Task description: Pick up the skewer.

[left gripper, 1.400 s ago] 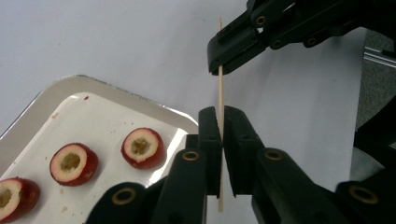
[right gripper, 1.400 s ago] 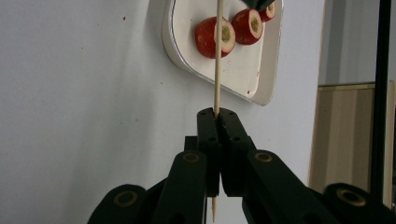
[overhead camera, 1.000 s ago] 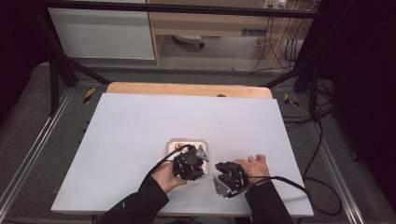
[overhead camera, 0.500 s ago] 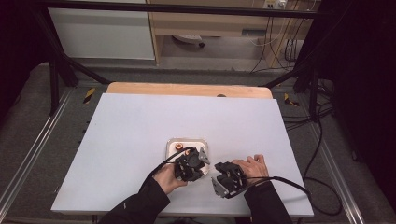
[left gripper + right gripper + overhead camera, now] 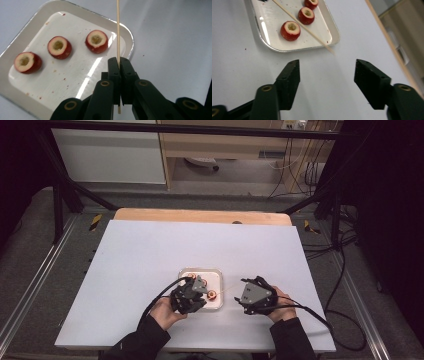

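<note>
On white table point(image 5: 150, 260), metal tray point(image 5: 186, 271); beyond, dark frame, grey floor point(image 5: 30, 245)

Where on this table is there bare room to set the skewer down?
Bare white table lies left of and beyond the tray, up to the wooden edge. Crowded: the near edge, where the left tool holds the skewer beside the right tool.

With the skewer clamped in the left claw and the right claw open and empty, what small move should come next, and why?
Probably the right claw should reach to the nearest fruit piece on the tray and close on it. The left claw grips the skewer, which carries nothing, and three cored red pieces lie loose, so one likely needs holding for threading.
</note>
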A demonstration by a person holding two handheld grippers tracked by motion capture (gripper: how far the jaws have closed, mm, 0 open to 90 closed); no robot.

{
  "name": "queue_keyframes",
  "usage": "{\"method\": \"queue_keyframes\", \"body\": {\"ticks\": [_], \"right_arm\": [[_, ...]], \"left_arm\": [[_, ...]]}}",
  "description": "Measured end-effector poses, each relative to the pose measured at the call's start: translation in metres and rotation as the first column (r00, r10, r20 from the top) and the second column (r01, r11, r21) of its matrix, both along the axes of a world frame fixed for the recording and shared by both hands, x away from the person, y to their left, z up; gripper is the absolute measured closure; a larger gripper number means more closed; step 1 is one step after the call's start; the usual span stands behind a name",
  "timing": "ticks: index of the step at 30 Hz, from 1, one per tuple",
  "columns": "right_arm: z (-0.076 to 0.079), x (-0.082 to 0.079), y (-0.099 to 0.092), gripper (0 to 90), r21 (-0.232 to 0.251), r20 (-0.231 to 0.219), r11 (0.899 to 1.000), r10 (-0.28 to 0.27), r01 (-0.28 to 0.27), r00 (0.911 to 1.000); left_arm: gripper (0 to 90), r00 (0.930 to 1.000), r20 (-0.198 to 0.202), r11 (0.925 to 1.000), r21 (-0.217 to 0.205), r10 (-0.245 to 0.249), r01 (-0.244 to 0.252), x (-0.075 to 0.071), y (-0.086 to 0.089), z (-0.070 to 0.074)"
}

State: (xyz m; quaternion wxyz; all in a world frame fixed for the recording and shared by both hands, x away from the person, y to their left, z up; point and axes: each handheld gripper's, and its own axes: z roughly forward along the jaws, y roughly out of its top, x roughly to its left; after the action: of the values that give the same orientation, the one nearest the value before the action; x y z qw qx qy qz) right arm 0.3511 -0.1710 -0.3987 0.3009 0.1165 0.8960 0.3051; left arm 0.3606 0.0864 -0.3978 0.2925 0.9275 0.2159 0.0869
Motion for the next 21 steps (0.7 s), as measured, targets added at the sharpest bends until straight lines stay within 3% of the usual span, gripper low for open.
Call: {"method": "queue_keyframes", "body": {"ticks": [1,2,5,8,9,10,11,14,15,16,17,18,19,20,21], "right_arm": [[0.0,0.0,0.0,34.9,0.0,0.0,1.0,0.0,0.0,1.0],[0.0,0.003,-0.007,30.4,0.047,-0.056,0.997,-0.06,0.063,0.9966],[-0.004,0.007,-0.015,24.8,0.093,-0.135,0.985,-0.135,0.148,0.9816],[-0.007,0.01,-0.02,24.4,0.134,-0.224,0.97,-0.17,0.203,0.9597],[-0.007,0.01,-0.02,24.4,0.134,-0.224,0.97,-0.17,0.203,0.9597],[-0.008,0.011,-0.02,24.1,0.144,-0.251,0.965,-0.18,0.221,0.9511],[-0.009,0.012,-0.02,21.2,0.149,-0.286,0.956,-0.201,0.251,0.9367],[-0.009,0.012,-0.018,18.0,0.17,-0.309,0.945,-0.218,0.279,0.9259],[-0.009,0.012,-0.018,18.0,0.17,-0.309,0.945,-0.218,0.279,0.9259],[-0.008,0.013,-0.017,15.4,0.19,-0.333,0.931,-0.236,0.311,0.9128],[-0.008,0.013,-0.017,15.4,0.19,-0.333,0.931,-0.236,0.311,0.9128],[-0.007,0.014,-0.017,15.3,0.206,-0.355,0.923,-0.238,0.324,0.9042],[-0.005,0.016,-0.017,14.4,0.234,-0.39,0.906,-0.244,0.352,0.8879],[-0.004,0.017,-0.017,12.8,0.238,-0.406,0.902,-0.245,0.36,0.8807],[-0.004,0.017,-0.017,12.8,0.238,-0.406,0.902,-0.245,0.36,0.8807]], "left_arm": [[88.5,1.0,0.0,1.0,0.0,0.0,0.0,0.0,0.0,0.0],[88.5,0.9996,0.013,0.9994,-0.025,0.023,-0.023,-0.002,0.009,0.0],[88.5,0.9986,0.022,0.9975,-0.054,0.048,-0.046,-0.003,0.017,-0.002],[88.4,0.994,0.047,0.9903,-0.103,0.098,-0.093,-0.007,0.032,-0.007],[88.4,0.994,0.047,0.9903,-0.103,0.098,-0.093,-0.007,0.032,-0.007],[88.4,0.9929,0.053,0.9882,-0.116,0.106,-0.1,-0.008,0.035,-0.008],[88.4,0.9917,0.059,0.986,-0.129,0.114,-0.106,-0.009,0.038,-0.009],[88.4,0.9873,0.079,0.9793,-0.16,0.138,-0.124,-0.013,0.046,-0.011],[88.4,0.9857,0.084,0.9767,-0.171,0.146,-0.13,-0.015,0.049,-0.012],[88.4,0.984,0.089,0.9735,-0.184,0.155,-0.136,-0.016,0.051,-0.013],[88.4,0.9823,0.091,0.9707,-0.192,0.164,-0.144,-0.017,0.054,-0.014],[88.4,0.9809,0.092,0.9681,-0.201,0.171,-0.15,-0.018,0.056,-0.014],[88.3,0.9794,0.09,0.9622,-0.222,0.181,-0.157,-0.019,0.061,-0.016],[88.3,0.9777,0.091,0.9588,-0.232,0.189,-0.164,-0.02,0.064,-0.017],[88.3,0.9777,0.091,0.9588,-0.232,0.189,-0.164,-0.02,0.064,-0.017]]}}
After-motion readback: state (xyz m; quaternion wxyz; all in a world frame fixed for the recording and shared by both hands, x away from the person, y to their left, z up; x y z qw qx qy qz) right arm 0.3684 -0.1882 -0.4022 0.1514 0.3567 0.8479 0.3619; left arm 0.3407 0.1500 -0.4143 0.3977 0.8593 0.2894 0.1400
